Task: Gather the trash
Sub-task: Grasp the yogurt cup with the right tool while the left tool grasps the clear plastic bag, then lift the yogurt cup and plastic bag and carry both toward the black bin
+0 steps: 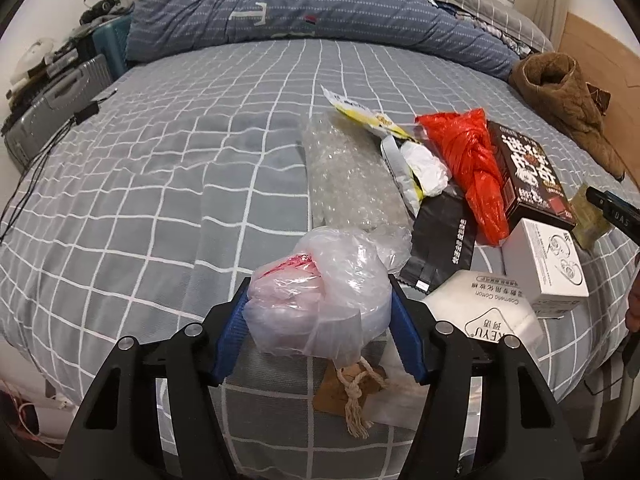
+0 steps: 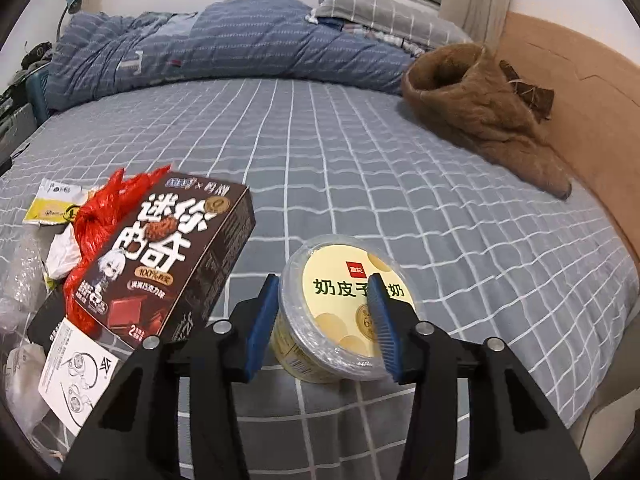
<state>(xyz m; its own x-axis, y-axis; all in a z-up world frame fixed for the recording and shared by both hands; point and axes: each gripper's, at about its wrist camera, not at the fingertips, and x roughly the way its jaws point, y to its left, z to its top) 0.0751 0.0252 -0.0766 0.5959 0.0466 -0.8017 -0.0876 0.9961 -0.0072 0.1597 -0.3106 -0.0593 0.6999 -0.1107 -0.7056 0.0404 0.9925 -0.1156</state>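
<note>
I have two pieces of trash in hand. In the left wrist view, the clear plastic bag (image 1: 320, 312), bunched into a lump with something pink showing through its upper left, sits between my left gripper's (image 1: 318, 312) blue pads (image 1: 234, 332); both pads press its sides, so that gripper is clamped on the bag. The lump has no clear long axis; it is slightly wider across the jaws than deep. Under it lie a brown tag (image 1: 348, 388) with a knotted string and a white cotton-pad pack (image 1: 484, 316).

In the right wrist view, the yellow yogurt cup (image 2: 344, 312) lies tilted on the bed (image 2: 360, 160), its round lid facing up and toward the camera, its axis leaning away from me. My right gripper (image 2: 326, 320) is clamped on it: the left pad presses the cup's side wall, the right pad crosses the lid's rim.

Outward from the bag, a strip of bubble wrap (image 1: 352, 176) runs lengthwise away from the camera. To its right are a black pouch (image 1: 444, 240), a knotted red bag (image 1: 476, 168), a brown snack box (image 2: 176, 264) with its long axis pointing away and to the right, and a white earphone box (image 1: 544, 264). A brown fleece garment (image 2: 480, 120) lies by the headboard, and a blue quilt (image 2: 224, 44) is bunched along the far edge
</note>
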